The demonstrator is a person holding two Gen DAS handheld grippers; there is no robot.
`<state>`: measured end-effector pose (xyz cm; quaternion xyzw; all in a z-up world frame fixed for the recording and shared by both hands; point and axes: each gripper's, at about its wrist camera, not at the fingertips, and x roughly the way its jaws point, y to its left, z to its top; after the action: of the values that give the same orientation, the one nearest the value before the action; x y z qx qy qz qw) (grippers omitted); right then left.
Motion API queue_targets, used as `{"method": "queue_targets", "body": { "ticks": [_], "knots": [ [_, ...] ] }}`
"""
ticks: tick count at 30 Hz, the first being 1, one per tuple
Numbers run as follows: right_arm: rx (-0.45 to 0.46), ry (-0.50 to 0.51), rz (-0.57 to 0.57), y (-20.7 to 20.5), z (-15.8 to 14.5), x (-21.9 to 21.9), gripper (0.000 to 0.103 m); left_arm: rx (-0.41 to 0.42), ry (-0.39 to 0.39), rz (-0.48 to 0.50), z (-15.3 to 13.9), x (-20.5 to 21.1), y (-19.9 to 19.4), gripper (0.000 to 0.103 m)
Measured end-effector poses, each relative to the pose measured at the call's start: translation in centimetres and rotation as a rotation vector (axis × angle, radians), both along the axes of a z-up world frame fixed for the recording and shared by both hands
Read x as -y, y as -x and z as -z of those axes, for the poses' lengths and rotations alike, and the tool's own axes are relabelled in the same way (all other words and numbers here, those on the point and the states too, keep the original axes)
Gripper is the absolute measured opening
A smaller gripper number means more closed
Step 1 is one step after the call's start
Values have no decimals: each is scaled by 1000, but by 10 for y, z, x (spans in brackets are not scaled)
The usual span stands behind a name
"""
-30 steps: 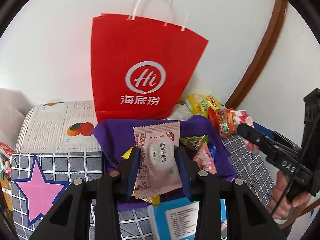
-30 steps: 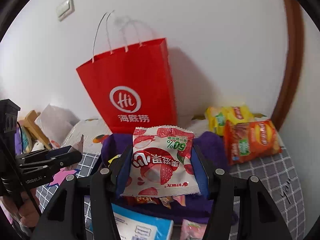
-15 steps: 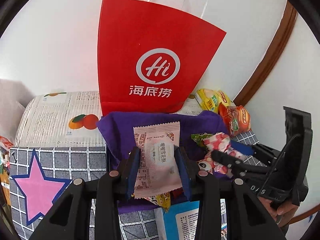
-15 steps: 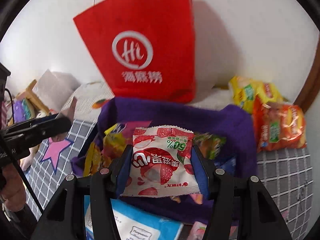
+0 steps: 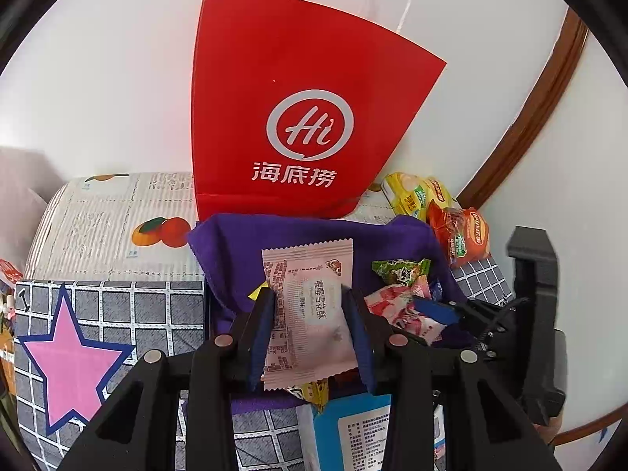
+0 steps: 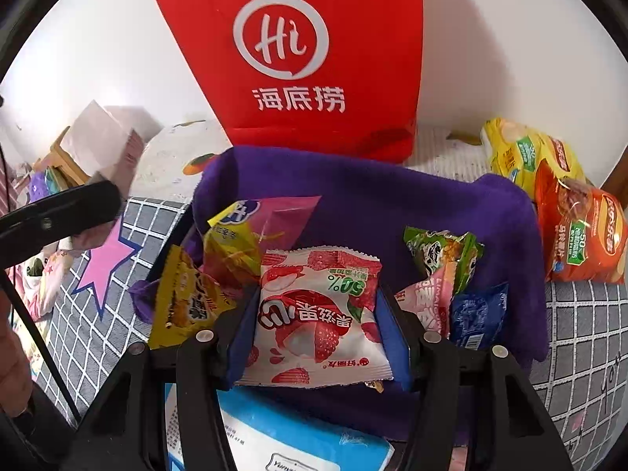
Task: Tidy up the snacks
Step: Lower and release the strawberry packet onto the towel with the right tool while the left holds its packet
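Pinching: left claw (image 5: pixel 310 314) pink packet (image 5: pixel 308 306), right claw (image 6: pixel 318 322) strawberry packet (image 6: pixel 320 318); purple-lined basket (image 6: pixel 392 196) holds snacks.

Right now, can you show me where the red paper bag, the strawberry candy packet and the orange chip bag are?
red paper bag (image 5: pixel 306 78), left wrist view, on its plain red front above the logo.
strawberry candy packet (image 6: pixel 318 314), right wrist view, on its printed front.
orange chip bag (image 6: pixel 581 231), right wrist view, on its front face.

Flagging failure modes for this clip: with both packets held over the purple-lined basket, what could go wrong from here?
1. The right hand-held gripper holds the strawberry packet by its edges; it might buckle and slip.
2. The two hand-held grippers are close and could collide.
3. The purple-lined basket is crowded, so a dropped pink packet might slide off.
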<state>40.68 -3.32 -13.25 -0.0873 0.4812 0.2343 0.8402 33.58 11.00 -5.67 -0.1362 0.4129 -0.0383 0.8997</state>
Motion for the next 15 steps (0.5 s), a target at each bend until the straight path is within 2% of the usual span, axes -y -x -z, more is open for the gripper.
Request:
{"method": "queue_targets", "body": {
  "ticks": [9,15],
  "knots": [
    [-8,48,-16,-1,8,-6,59,-1,-3,4,2,3,1,35],
    [35,63,-6,5,-7,0,60,8,11,16,6,8,0,35]
  ]
}}
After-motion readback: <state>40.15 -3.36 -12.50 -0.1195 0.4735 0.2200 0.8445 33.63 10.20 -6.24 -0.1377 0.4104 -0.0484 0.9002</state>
